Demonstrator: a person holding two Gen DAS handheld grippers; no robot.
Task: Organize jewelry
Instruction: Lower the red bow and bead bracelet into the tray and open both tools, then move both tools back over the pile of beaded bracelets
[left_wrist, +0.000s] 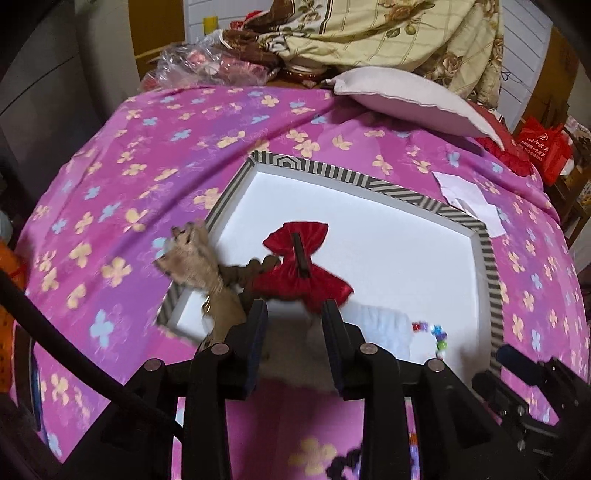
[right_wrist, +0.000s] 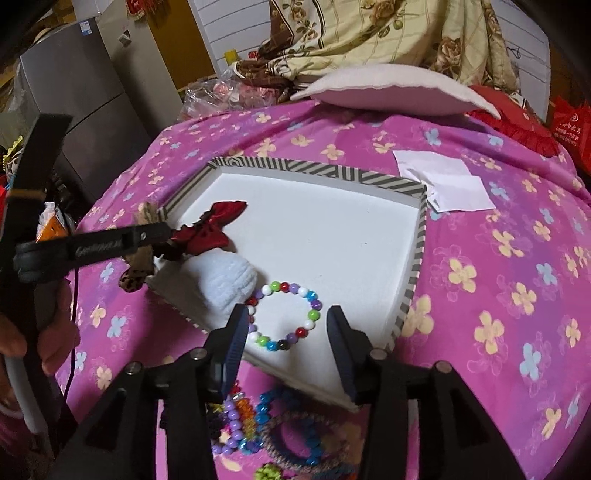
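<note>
My right gripper (right_wrist: 284, 332) has its jaws apart with nothing clamped; between the fingers I look down on the beaded bracelet (right_wrist: 283, 317), a ring of mixed-colour beads lying flat inside the striped box (right_wrist: 413, 266), near the box's front edge. My left gripper (left_wrist: 295, 325) also stands with its jaws apart and grips nothing; just past its fingertips the red bow clip (left_wrist: 301, 266) lies on the box's white floor, toward the box's left wall. From the right wrist view, a white fuzzy piece (right_wrist: 231, 280) sits inside the box between the bow and the bracelet, touching the bracelet's left side. A tan leopard-print hair tie (left_wrist: 192, 258) hangs over the box's left rim, partly blurred. Outside the box, just in front of its near corner, a heap of bead bracelets and hair ties (right_wrist: 258, 424) lies on the pink flowered bedspread (right_wrist: 498, 295). Behind the box's far right corner a white paper (right_wrist: 443, 181) rests on the bedspread, and further behind the box lies a pale pillow (right_wrist: 388, 92).
</note>
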